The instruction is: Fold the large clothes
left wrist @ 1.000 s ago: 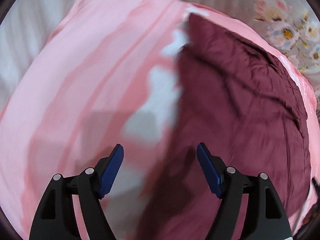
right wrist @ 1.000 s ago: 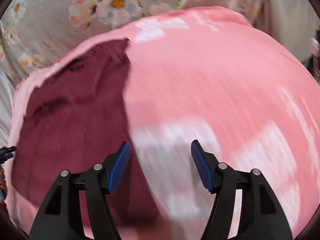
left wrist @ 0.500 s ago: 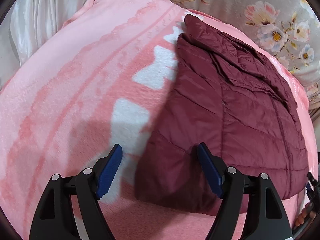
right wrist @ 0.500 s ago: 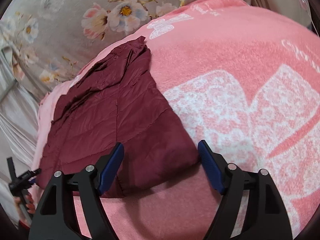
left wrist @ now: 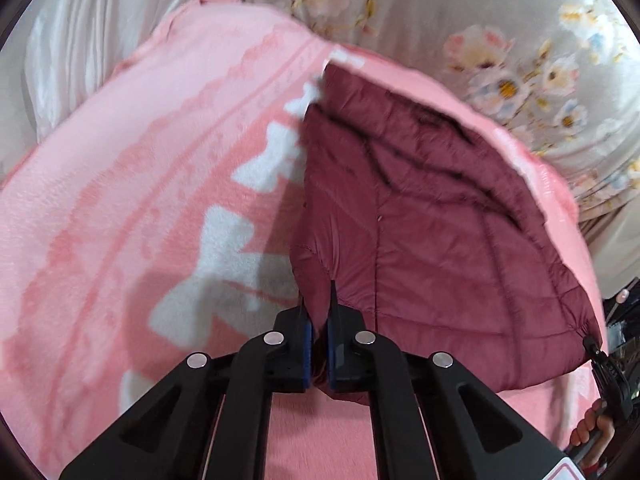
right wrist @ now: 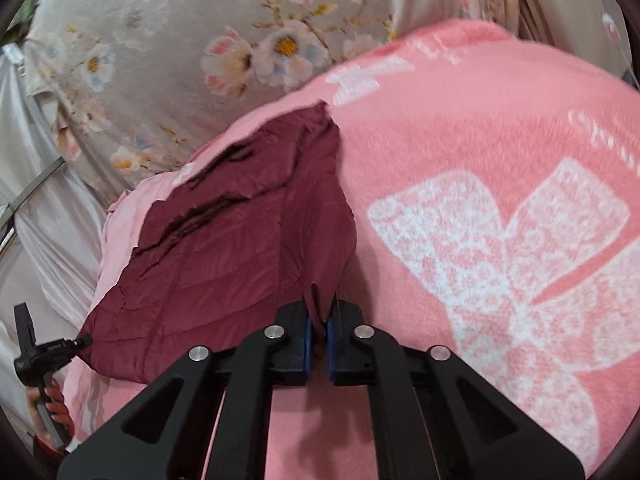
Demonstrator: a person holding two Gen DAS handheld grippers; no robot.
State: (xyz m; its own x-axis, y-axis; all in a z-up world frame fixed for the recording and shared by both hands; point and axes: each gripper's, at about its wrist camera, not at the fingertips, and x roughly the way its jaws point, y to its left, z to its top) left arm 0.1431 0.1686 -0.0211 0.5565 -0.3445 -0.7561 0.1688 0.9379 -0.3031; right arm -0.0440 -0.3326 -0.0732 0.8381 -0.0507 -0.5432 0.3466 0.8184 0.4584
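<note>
A maroon quilted jacket point(left wrist: 432, 232) lies folded on a pink blanket point(left wrist: 132, 184). My left gripper point(left wrist: 317, 308) is shut on the jacket's near left corner and lifts it a little. In the right wrist view the jacket point(right wrist: 240, 252) spreads to the left, and my right gripper point(right wrist: 320, 312) is shut on its near right corner. The right gripper also shows at the jacket's far corner in the left wrist view point(left wrist: 600, 360), and the left gripper shows at the left edge of the right wrist view point(right wrist: 44, 352). The pads are hidden by cloth.
The pink blanket point(right wrist: 500, 220) has white bow patterns and covers the bed. A grey floral sheet point(right wrist: 180, 48) lies beyond it. White curtain cloth point(left wrist: 80, 48) hangs at the far left.
Both grippers were open above the jacket's near edge. Both have since closed on its near corners and raised them slightly.
</note>
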